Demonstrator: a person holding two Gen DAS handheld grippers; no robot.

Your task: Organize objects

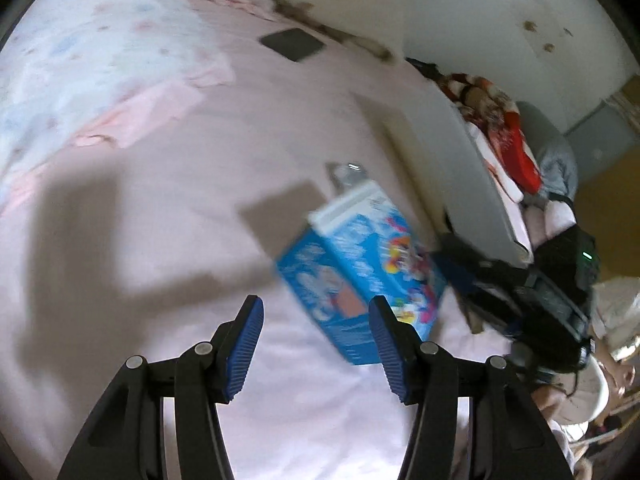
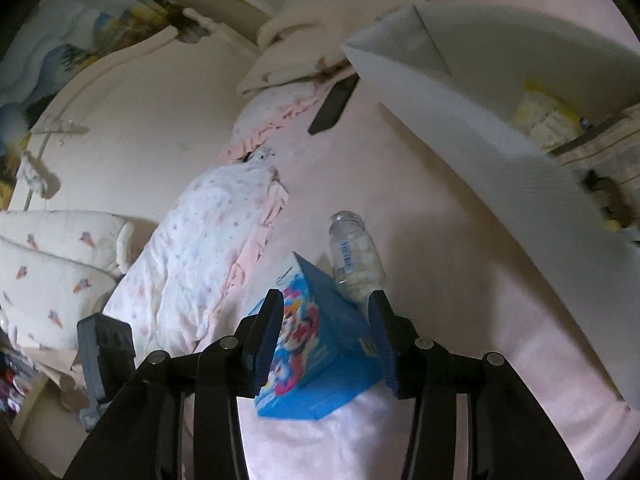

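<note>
Pink sheet [image 1: 168, 240] bare left of box [image 1: 356, 276]; white bin [image 2: 480, 152] wall bounds right side. One blue cartoon-printed box, tilted, on sheet between spread jaws of right gripper [image 2: 326, 334]; contact unclear. One clear bottle [image 2: 354, 258] just behind box. Left gripper [image 1: 316, 344] spread, empty, beside box.

pink bed sheet [image 2: 440, 216] has a blue box [image 2: 320, 360], clear bottle [image 2: 354, 256] at its 1 o'clock, dark flat pad [image 2: 334, 106] at 12, pillow [image 2: 192, 248] at 9.
</note>
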